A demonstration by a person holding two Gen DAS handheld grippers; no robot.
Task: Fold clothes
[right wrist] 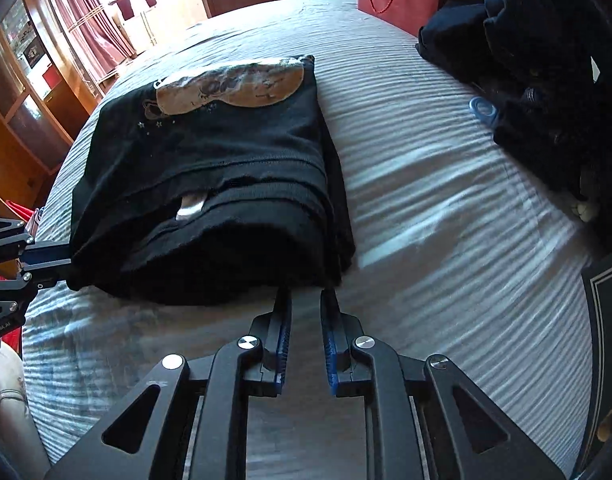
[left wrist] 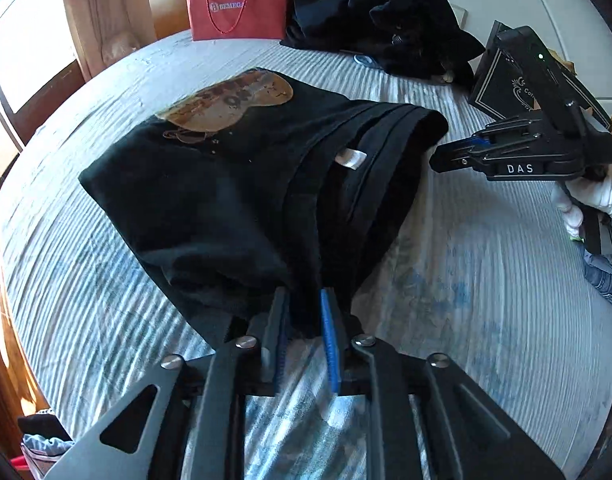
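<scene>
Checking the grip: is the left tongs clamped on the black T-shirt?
Yes, the left tongs pinch an edge of the black T-shirt between their pads.

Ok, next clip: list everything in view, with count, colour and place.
T-shirt: one, black with tan print, partly folded, mid-bed.
Bedspread: one, pale striped, under everything.
Clothes pile: one heap, dark, far side of bed.
Gift bag: one, red, far edge.
Box: one, black, right edge.
Left gripper: black with blue pads, shut on the shirt's near edge.
Right gripper: same build, jaws apart at the shirt's corner.
</scene>
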